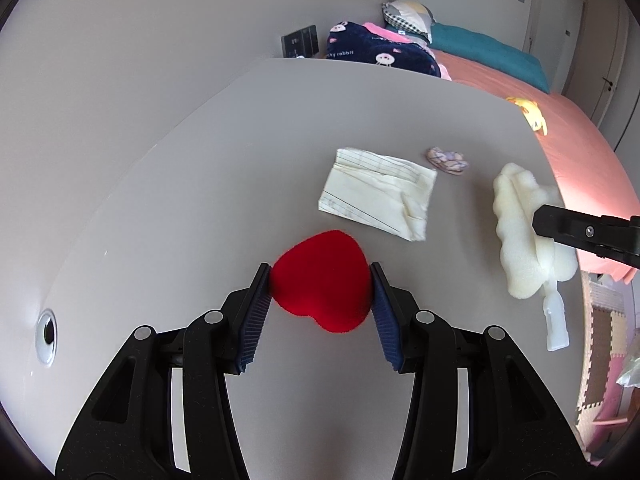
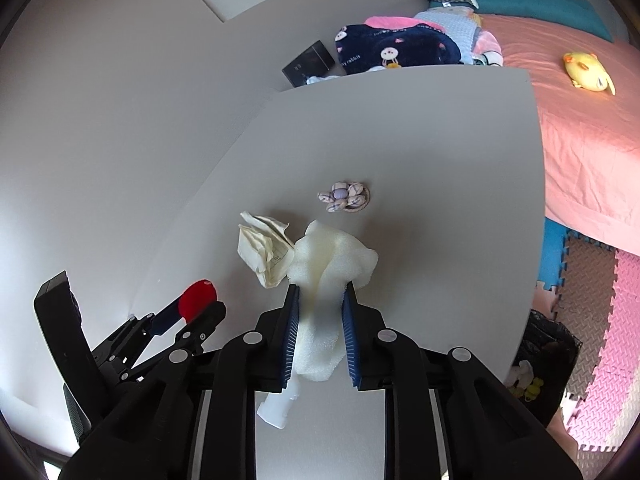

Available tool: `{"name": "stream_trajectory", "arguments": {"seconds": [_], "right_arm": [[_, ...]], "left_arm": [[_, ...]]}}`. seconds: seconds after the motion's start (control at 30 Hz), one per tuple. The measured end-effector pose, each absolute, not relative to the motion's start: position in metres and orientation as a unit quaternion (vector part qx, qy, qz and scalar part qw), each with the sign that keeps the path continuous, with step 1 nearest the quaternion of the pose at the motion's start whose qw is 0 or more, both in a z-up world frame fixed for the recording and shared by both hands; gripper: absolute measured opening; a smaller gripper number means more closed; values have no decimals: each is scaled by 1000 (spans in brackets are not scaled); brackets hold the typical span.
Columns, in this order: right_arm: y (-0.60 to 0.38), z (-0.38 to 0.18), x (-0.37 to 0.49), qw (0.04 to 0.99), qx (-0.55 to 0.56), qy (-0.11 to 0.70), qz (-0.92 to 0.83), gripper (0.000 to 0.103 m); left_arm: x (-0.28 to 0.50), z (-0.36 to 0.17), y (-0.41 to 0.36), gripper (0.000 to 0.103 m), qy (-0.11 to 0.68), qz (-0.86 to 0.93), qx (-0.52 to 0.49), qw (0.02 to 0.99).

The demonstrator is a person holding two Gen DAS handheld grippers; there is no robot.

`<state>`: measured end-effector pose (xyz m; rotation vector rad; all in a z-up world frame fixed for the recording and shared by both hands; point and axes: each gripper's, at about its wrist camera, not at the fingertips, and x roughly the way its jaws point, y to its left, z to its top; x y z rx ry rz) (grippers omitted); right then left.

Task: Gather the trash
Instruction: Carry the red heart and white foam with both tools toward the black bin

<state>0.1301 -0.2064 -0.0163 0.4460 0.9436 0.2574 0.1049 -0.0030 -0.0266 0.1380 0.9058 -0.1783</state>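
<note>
Clamped between the left gripper's (image 1: 320,288) pads, one red heart-shaped piece (image 1: 322,280) is held above the table (image 1: 160,200). One white foam piece (image 2: 320,312), partly hidden, is squeezed narrowly by the right gripper (image 2: 320,320). One folded paper (image 1: 376,196) and one fabric flower (image 1: 447,160) lie beyond.

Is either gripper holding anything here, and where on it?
Left gripper clamps the red heart across its two sides. Right gripper pinches the white foam piece around its middle.
</note>
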Motion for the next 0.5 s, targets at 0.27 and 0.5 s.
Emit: {"name": "stream_trajectory", "arguments": {"seconds": [0.27,0.5], "right_arm": [[-219,-4,113,863,212,438,136,23],[-240,0,93,867,216,430,134,23]], "left_arm": [[81,-14,-22,48,423,-88,65,899],[67,-9,-44,48,419,-97,67,900]]}}
